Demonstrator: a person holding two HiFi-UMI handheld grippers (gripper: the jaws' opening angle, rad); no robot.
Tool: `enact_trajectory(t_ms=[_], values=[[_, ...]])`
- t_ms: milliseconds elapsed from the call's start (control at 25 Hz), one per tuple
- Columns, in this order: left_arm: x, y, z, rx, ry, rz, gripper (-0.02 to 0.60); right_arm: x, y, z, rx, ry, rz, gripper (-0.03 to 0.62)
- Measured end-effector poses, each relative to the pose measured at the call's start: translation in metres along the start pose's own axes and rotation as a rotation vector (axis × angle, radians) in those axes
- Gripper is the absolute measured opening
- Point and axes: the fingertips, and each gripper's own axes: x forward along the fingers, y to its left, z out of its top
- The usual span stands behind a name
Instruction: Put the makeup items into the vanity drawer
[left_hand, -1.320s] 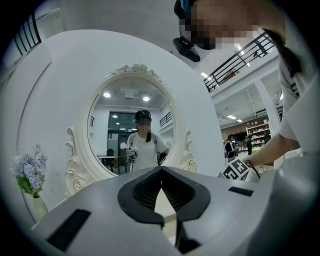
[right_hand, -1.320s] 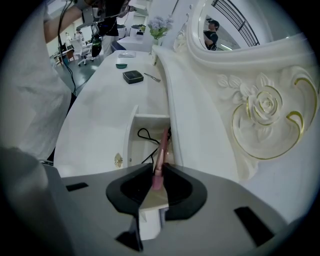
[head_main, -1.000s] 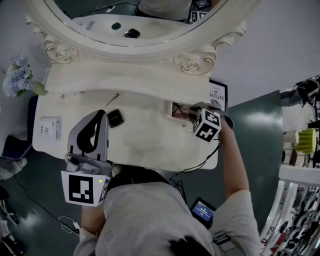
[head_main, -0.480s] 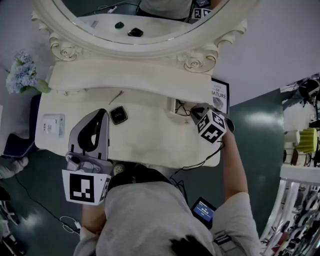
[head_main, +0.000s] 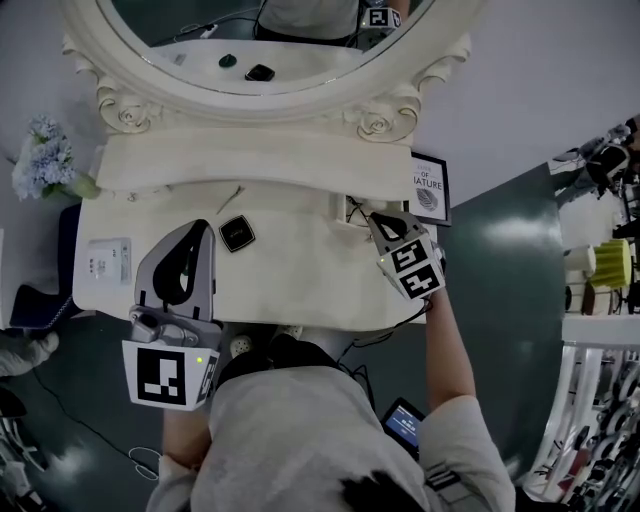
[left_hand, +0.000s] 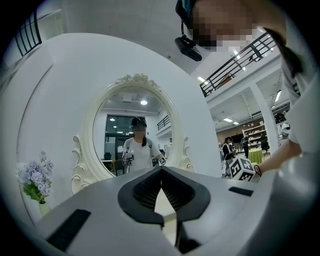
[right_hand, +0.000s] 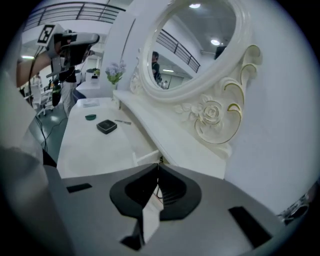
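Observation:
A small drawer (head_main: 354, 213) stands open at the right end of the white vanity top (head_main: 300, 275); thin wires show inside it. My right gripper (head_main: 373, 221) has its tips at that drawer (right_hand: 145, 156), jaws shut with nothing seen between them (right_hand: 159, 163). A black square compact (head_main: 236, 234) lies mid-table, also visible in the right gripper view (right_hand: 106, 126), with a thin pencil (head_main: 231, 196) behind it. A small green round item (right_hand: 90, 117) lies farther left. My left gripper (head_main: 205, 229) hovers just left of the compact, shut and empty (left_hand: 161, 169).
An oval mirror (head_main: 270, 80) in a carved frame rises behind a raised shelf (head_main: 250, 160). Blue flowers (head_main: 40, 160) stand at the far left, a white box (head_main: 105, 258) at the left end, a framed print (head_main: 430, 188) at the right. A cable (head_main: 385, 328) hangs off the front edge.
My right gripper has swung so its marker cube sits a little nearer me, with its tips still at the drawer. The left gripper and the compact have not moved.

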Motion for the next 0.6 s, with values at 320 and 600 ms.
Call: enact_trajectory(t_ms=[320,600], values=[[-0.01,0.007,0.006,-0.005,-0.009,-0.021,0.014,-0.032,0.013,0.032,0.287,-0.235,-0.068,0.021],[-0.018,0.009,0.011,-0.008,-0.028,-0.055,0.014,-0.072,0.038,0.074,0.412,-0.417,-0.1,0.023]])
